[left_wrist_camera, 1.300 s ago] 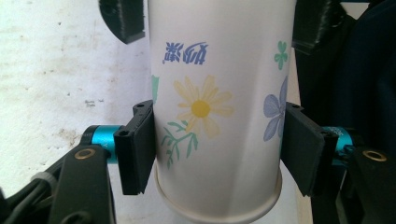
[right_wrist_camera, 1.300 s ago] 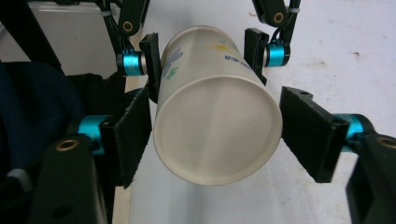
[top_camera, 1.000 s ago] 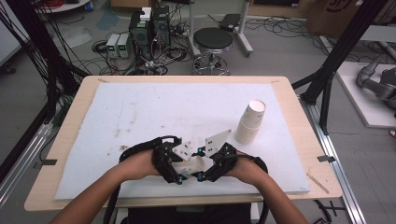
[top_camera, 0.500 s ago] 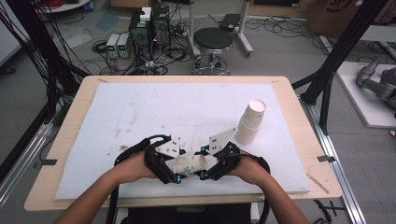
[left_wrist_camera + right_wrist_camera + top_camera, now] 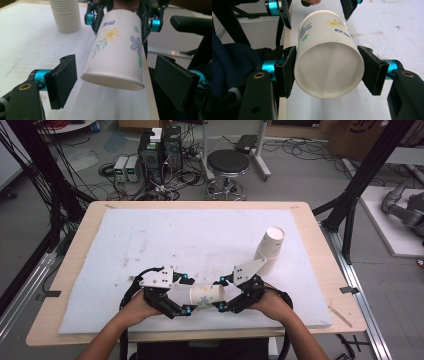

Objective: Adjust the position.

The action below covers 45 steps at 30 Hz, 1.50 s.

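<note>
A white paper cup (image 5: 205, 296) printed with flowers lies level in the air between my two grippers, near the table's front edge. My right gripper (image 5: 221, 295) is shut on it. In the right gripper view the pads (image 5: 287, 72) press both sides of the cup's (image 5: 324, 37) open mouth, which faces that camera. My left gripper (image 5: 186, 294) is open. In the left gripper view its pads (image 5: 62, 80) stand either side of the cup's (image 5: 117, 50) near end, with a gap on each side. The right gripper (image 5: 120, 20) holds the far end.
A tall stack of white cups (image 5: 270, 245) leans at the right of the white foam board (image 5: 150, 235); it also stands behind the held cup as the stack (image 5: 66, 15). The wooden table edge (image 5: 200, 335) runs just below the hands. A stool (image 5: 227, 165) and computers stand beyond the table.
The left gripper has drawn a little to the left, so more of the cup shows between the grippers. The right gripper has stayed almost in place with the cup.
</note>
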### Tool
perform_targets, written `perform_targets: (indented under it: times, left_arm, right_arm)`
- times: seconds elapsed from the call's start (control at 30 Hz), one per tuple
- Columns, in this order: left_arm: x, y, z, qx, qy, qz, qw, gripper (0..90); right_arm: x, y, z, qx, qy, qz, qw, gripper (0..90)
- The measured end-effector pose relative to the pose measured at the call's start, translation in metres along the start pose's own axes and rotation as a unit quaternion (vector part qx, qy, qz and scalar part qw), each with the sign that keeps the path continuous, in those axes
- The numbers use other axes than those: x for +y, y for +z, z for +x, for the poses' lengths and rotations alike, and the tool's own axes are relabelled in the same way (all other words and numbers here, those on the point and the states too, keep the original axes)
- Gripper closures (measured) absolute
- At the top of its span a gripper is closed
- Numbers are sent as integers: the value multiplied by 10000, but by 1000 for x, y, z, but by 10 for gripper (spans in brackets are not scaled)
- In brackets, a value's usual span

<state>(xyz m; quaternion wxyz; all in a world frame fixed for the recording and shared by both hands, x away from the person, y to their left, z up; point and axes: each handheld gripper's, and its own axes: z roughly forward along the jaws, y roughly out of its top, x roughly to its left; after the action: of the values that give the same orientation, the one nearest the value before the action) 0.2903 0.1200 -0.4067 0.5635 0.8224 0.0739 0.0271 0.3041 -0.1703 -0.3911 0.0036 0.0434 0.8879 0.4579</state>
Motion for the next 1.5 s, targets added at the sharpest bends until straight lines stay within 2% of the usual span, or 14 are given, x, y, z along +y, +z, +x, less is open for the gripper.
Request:
perform_targets:
  times: [0.13, 0.17, 0.23, 0.33, 0.43, 0.83, 1.1, 1.23, 1.5]
  left_arm:
    - [-4, -1, -1, 5, -34, -307, 9995, 188]
    - [-5, -1, -1, -13, -56, -377, 9993, 188]
    - [-7, -2, -2, -53, -93, -471, 9988, 188]
    - [-9, -1, -2, -70, -111, -493, 9987, 187]
    - [-10, 1, -1, -109, -143, -568, 9982, 185]
    - [-10, 9, -4, -219, -100, -619, 9978, 181]
    - [-9, 8, -3, -227, -98, -724, 9971, 181]
    - [-9, 8, -3, -240, -114, -767, 9967, 184]
    - [-10, 8, -2, -260, -100, -713, 9971, 252]
  right_arm:
    - [-9, -2, 1, 16, 81, -215, 9997, 366]
    - [-12, -3, 2, 60, 126, -361, 9993, 366]
    - [-14, -5, 2, 1, 168, -412, 9990, 366]
    - [-17, -7, 4, 61, 209, -661, 9976, 366]
    - [-18, -8, 4, 111, 186, -800, 9966, 366]
    - [-18, -8, 4, 203, 211, -917, 9954, 366]
    - [-18, -10, 3, 320, 258, -1194, 9920, 367]
    - [-18, -11, 3, 342, 297, -1188, 9919, 367]
    - [-19, -10, 2, 337, 310, -1184, 9919, 374]
